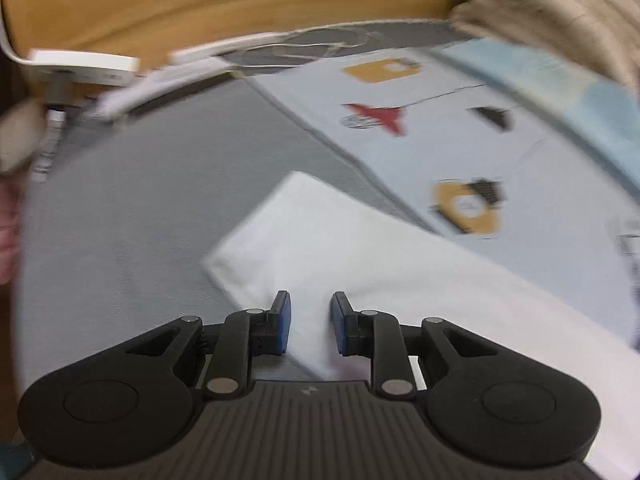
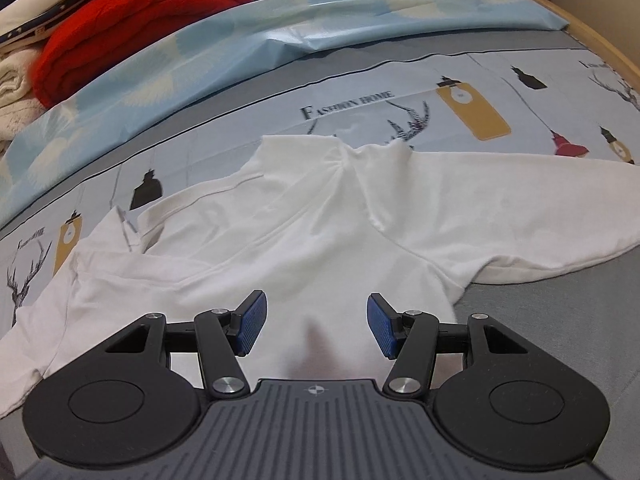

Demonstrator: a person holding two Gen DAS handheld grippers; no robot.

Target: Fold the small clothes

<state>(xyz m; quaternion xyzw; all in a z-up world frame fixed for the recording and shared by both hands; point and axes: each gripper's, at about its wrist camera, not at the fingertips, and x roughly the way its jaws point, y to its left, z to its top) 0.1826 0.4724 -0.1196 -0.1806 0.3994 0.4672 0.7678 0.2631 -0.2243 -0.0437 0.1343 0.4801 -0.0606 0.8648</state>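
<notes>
— White shirt point(image 2: 304, 216) lies spread on our bed point(image 2: 560, 320), not folded yet.
— Our left hand-held gripper point(image 1: 311, 322) and right hand-held gripper point(image 2: 316, 322) are open, holding nothing.

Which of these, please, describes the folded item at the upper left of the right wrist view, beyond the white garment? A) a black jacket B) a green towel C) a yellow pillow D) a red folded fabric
D: a red folded fabric sits in the far left pile, behind the pale blue sheet and well beyond the white garment spread in front of the open right gripper.
</notes>
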